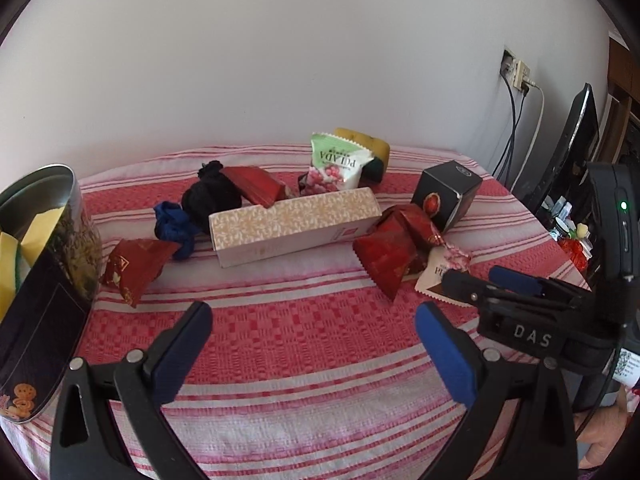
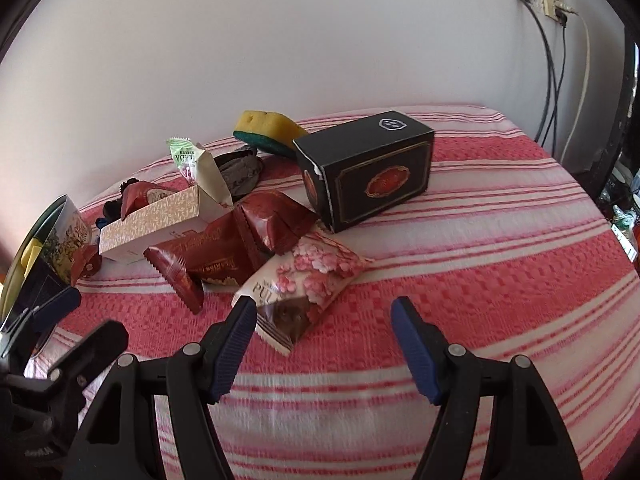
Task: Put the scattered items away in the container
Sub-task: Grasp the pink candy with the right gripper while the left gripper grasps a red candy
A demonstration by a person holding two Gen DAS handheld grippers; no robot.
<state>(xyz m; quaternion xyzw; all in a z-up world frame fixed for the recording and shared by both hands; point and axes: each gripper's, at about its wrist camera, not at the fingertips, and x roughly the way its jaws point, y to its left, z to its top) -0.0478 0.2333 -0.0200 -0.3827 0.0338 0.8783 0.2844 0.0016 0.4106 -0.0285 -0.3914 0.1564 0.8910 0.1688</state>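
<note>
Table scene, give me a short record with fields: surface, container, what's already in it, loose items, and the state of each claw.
surface: red and white striped cloth
container: round tin at the left edge, open
in container: yellow sponge pieces
loose items: long beige box, black box, red packets, pink flowered packet, green packet, yellow and green sponge, black cloth, blue cloth
left claw: open, empty
right claw: open, empty, pink flowered packet just ahead
</note>
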